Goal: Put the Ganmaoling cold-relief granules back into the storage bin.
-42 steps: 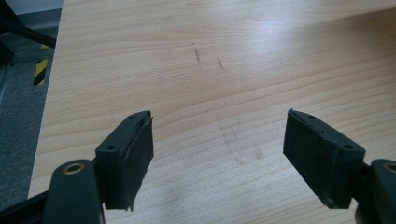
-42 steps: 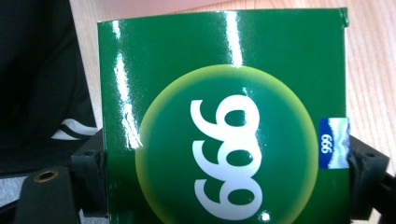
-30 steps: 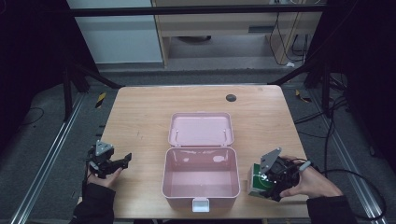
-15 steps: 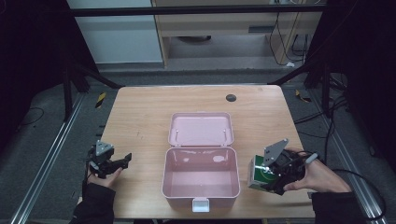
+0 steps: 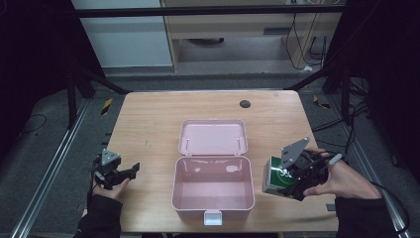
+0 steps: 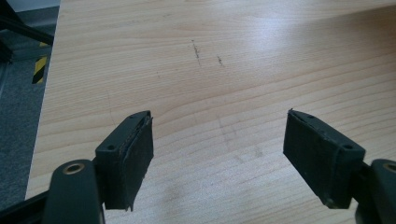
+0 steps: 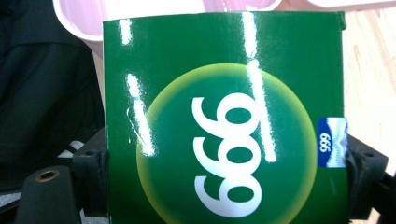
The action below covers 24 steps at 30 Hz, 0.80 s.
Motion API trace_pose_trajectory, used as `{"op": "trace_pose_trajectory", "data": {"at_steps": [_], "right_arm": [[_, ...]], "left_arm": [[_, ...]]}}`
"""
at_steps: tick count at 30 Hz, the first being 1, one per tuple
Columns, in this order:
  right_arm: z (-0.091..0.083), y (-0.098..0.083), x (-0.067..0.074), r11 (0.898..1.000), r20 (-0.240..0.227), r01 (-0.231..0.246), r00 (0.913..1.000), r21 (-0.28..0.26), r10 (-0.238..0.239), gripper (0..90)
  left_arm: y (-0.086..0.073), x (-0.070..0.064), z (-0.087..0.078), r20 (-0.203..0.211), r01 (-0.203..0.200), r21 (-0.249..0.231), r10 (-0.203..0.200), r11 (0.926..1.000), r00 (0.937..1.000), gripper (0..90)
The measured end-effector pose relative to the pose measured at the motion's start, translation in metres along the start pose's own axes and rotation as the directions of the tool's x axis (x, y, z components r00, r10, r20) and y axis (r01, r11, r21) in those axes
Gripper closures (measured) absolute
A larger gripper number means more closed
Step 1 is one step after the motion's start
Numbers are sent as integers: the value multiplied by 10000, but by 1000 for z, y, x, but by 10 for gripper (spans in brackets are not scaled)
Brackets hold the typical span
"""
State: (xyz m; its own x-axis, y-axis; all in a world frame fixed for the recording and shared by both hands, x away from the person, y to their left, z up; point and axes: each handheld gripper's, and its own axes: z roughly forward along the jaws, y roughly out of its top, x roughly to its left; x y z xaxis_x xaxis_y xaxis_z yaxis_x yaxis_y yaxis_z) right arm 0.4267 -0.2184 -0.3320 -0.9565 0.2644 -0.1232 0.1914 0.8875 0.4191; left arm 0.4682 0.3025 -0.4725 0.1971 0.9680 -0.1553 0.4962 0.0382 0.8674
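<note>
Right claw: closed on a green box, one jaw pressed to each side. Box is glossy, with a yellow-green disc bearing white "999" seen inverted, and a small blue "999" label at one edge. In the high view the box is held tilted just right of the pink case, at the worktop's near right. Case stands open, lid back, interior bare. Left claw: jaws wide apart, nothing between them, over bare wood at the near left edge.
</note>
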Motion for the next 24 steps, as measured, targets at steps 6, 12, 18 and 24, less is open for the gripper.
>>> {"op": "trace_pose_trajectory", "data": {"at_steps": [6, 12, 18, 24], "right_arm": [[-9, 8, 0, 9999, 12, 148, 9999, -17, -148, 159], [-20, 22, 1, 9993, 29, 363, 9993, -108, -363, 159], [-25, 34, 2, 9985, 25, 525, 9986, -150, -525, 159], [-25, 47, 5, 9972, -28, 715, 9974, -218, -715, 159]], "left_arm": [[0, 0, 0, -1, -11, 27, 11, 10000, 10000, 236], [0, 1, 0, -19, -23, 39, 23, 10000, 10000, 236], [0, 1, 0, -24, -39, 57, 40, 10000, 10000, 236], [0, 1, 0, -22, -13, 36, 13, 10000, 10000, 236]]}}
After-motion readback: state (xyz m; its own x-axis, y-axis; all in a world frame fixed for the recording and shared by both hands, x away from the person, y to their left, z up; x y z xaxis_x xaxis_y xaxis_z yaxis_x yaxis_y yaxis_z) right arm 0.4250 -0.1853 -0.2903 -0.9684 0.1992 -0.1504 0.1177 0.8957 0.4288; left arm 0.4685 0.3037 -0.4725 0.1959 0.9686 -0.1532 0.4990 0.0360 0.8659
